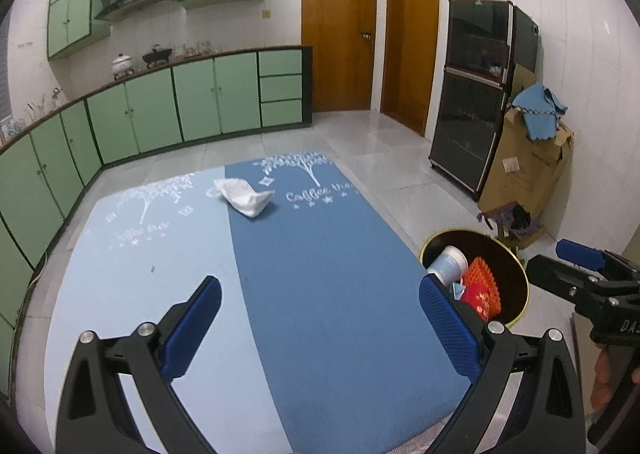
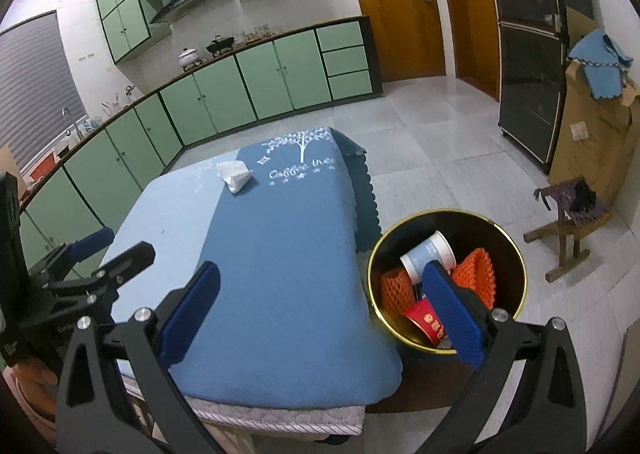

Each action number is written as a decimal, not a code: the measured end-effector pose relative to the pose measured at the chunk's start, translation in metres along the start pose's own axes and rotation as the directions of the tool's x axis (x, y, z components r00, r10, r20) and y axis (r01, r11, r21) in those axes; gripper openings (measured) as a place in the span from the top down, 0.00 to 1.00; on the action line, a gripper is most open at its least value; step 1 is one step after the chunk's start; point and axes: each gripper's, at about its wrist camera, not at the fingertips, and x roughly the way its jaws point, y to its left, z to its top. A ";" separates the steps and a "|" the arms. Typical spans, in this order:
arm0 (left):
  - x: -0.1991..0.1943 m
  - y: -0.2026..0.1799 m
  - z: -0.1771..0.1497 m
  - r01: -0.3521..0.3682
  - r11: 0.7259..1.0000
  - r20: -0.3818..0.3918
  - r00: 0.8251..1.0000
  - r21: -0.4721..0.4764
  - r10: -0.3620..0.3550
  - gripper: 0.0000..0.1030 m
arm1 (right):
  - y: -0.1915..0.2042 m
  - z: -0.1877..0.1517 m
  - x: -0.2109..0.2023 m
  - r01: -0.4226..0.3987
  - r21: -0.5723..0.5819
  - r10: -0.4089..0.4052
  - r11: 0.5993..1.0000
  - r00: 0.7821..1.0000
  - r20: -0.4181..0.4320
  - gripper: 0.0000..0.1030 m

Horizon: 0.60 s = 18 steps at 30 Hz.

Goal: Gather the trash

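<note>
Both grippers hang over the near end of a table covered in a two-tone blue cloth, and neither one is holding anything. The left gripper has its jaws spread wide with only cloth showing between the blue pads. The right gripper is just as wide open, with its left finger over the cloth and its right finger over the bin.

The only trash left on the table is a crumpled white paper wad, sitting at the far end right on the seam between the light and dark blue halves, next to the white tree print. It's well apart from both grippers.

The bin is a black round one with a gold rim, standing on the floor just beside the table's right edge. Inside it there's a white and pale blue paper cup lying on its side, orange foam netting and a red cup with gold print (packed in pretty loosely).

Behind all this are green kitchen cabinets and a dark glass-front cabinet by the wall.
</note>
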 end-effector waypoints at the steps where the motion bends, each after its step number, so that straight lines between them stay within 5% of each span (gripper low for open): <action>1: 0.002 -0.001 -0.001 0.001 1.000 -0.005 1.000 0.001 -0.001 0.06 | -0.001 -0.001 0.001 0.001 0.001 -0.001 1.000 1.000 -0.004 0.05; 18: 0.011 -0.004 -0.006 0.012 1.000 -0.031 0.999 0.007 -0.011 0.06 | -0.010 -0.004 0.004 0.009 0.013 -0.009 1.000 1.000 -0.013 0.05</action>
